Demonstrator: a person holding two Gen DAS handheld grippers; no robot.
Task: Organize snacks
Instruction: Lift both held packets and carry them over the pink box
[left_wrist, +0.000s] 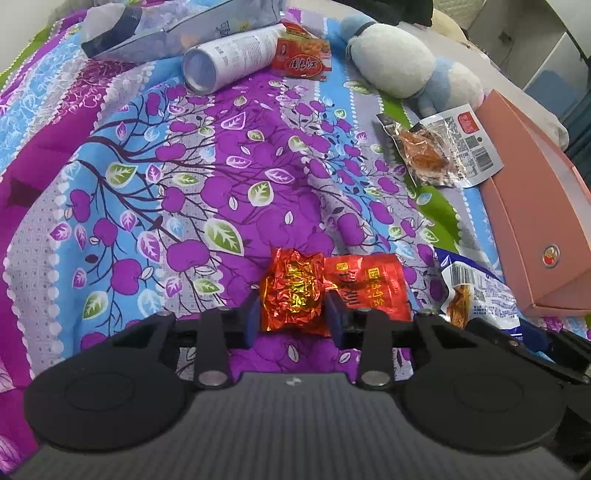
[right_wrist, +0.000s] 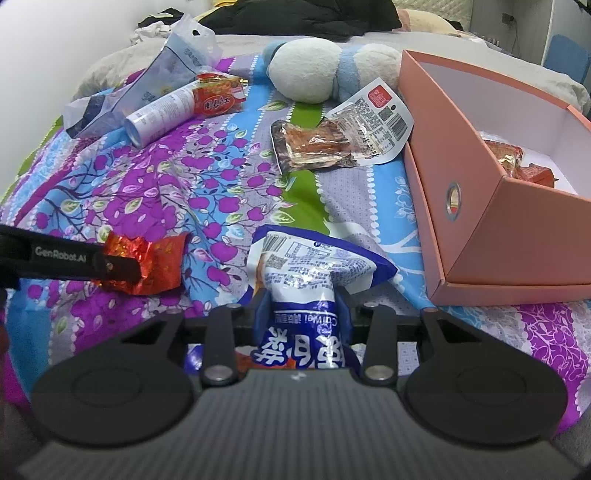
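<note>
- Left wrist view: my left tool (left_wrist: 291, 314) has its blue pads against the sides of a crinkled red-and-gold foil snack (left_wrist: 291, 291), which looks pinched so it can be lifted off the bed quilt (left_wrist: 184, 166).
- A flat red packet (left_wrist: 369, 288) lies just beside it, partly under the foil; its printing is too distorted for me to read.
- Right wrist view: my right tool (right_wrist: 301, 310) is clamped on the neck of a blue-and-white snack bag (right_wrist: 306, 273), which bunches between the pads; a barcode and "Cai Wei"-like lettering show upside down.
- The arm of my left tool reads "GenRobot.AI".
- The pink box (right_wrist: 517, 229) stands open to the right, a few wrapped snacks already inside, so I judge both pieces are headed there.
- Farther off: a clear-wrapped snack (right_wrist: 314, 144), a white can (right_wrist: 162, 114), a red pack (right_wrist: 218, 98) and a plush toy (right_wrist: 306, 70).
</note>
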